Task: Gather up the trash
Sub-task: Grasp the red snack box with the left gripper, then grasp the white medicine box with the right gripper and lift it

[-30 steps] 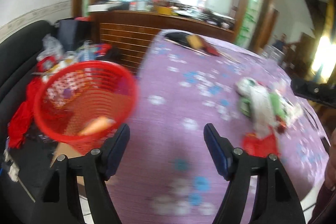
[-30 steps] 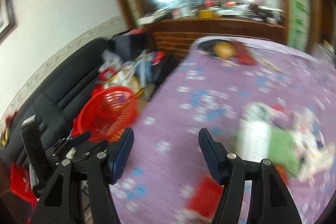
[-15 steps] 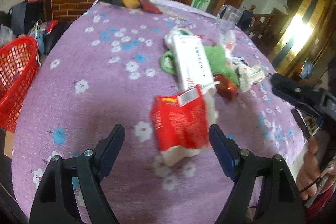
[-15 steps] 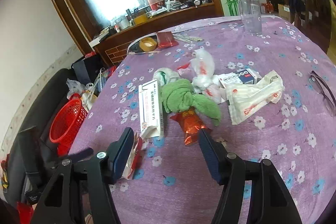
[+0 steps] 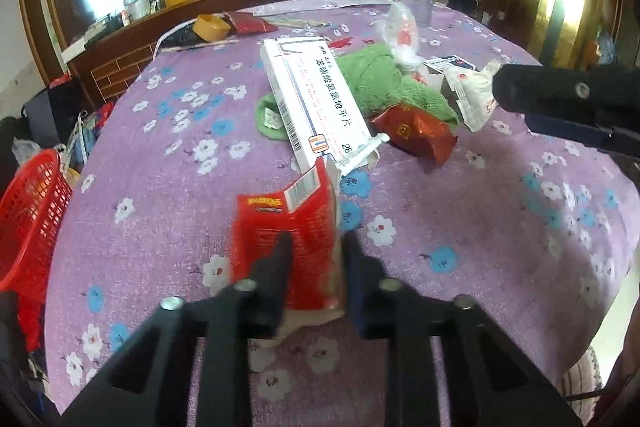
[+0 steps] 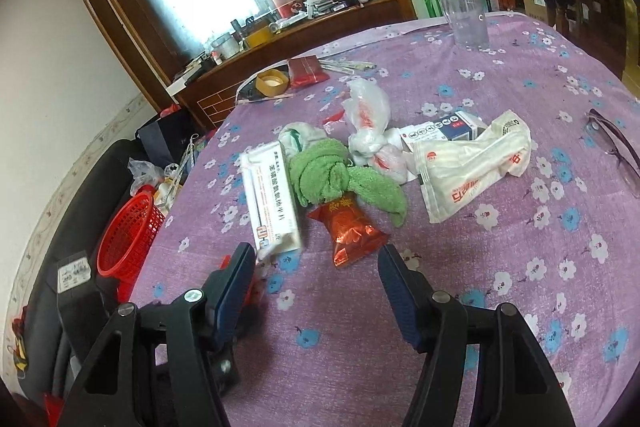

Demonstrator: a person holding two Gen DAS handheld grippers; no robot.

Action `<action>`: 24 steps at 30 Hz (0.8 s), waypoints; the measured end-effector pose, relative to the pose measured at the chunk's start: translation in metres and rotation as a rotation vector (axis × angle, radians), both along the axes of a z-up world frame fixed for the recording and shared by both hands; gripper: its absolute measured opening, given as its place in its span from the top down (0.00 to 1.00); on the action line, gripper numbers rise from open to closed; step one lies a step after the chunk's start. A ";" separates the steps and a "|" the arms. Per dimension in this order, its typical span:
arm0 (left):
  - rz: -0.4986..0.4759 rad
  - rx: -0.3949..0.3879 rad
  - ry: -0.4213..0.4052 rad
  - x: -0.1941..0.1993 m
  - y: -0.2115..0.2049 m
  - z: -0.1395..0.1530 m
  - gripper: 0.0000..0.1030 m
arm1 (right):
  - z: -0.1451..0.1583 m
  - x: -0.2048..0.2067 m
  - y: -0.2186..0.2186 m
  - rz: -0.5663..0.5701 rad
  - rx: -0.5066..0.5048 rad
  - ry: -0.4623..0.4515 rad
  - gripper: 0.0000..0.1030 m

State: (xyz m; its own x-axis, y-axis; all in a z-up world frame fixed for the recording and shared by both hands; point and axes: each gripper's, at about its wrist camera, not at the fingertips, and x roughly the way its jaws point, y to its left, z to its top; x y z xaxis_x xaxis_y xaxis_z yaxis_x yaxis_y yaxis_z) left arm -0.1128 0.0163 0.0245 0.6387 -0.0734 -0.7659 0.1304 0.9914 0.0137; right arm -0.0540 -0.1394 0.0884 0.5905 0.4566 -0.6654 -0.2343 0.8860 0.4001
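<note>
**Left gripper pinching the red wrapper; right gripper hanging open**

Your left gripper [image 5: 314,247] is closing its fingers on the red wrapper [image 5: 288,227] at the near edge of the table, one finger on each side of it. The wrapper is standing tilted between them, its barcode flap pointing up toward the white medicine box [image 5: 312,99].

Your right gripper [image 6: 316,267] is hovering over the purple flowered tablecloth [image 6: 500,267] with its fingers spread wide and nothing between them. Just ahead of its tips the red foil packet [image 6: 348,227] is lying flat, touching the crumpled green cloth [image 6: 340,175] behind it.

The rest of the trash is sitting in a loose cluster mid-table: the white medicine box beside the green cloth, a knotted clear plastic bag [image 6: 368,119] behind it, a white printed bag [image 6: 472,167] to the right, overlapping a small blue-and-white box [image 6: 452,127].

The red basket [image 6: 128,235] is sitting off the table's left edge, below tabletop level, near the black sofa [image 6: 52,227].

A clear glass [image 6: 464,15] is standing upright at the far side.
</note>
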 end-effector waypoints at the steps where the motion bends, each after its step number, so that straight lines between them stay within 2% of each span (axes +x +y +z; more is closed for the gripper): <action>1: 0.002 -0.006 -0.003 0.000 0.002 -0.001 0.93 | 0.000 0.000 0.000 0.001 0.001 0.000 0.33; 9: 0.014 -0.047 -0.099 -0.014 0.031 0.019 0.95 | -0.002 0.007 0.017 0.027 -0.012 0.007 0.33; 15: 0.058 -0.082 -0.119 -0.017 0.056 0.026 0.95 | 0.001 0.023 0.049 0.077 -0.050 -0.002 0.33; 21: 0.070 -0.096 -0.119 -0.020 0.063 0.024 0.95 | -0.018 0.065 0.077 0.112 -0.060 0.089 0.33; 24: 0.071 -0.101 -0.121 -0.018 0.067 0.024 0.95 | -0.034 0.081 0.084 0.110 -0.058 0.144 0.40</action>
State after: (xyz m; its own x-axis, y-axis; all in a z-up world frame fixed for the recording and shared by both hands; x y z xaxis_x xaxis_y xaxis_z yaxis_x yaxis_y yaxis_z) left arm -0.1312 0.0833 0.0482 0.7319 -0.0975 -0.6744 0.0631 0.9952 -0.0755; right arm 0.0273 -0.0551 0.0548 0.4362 0.4711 -0.7667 -0.2748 0.8810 0.3850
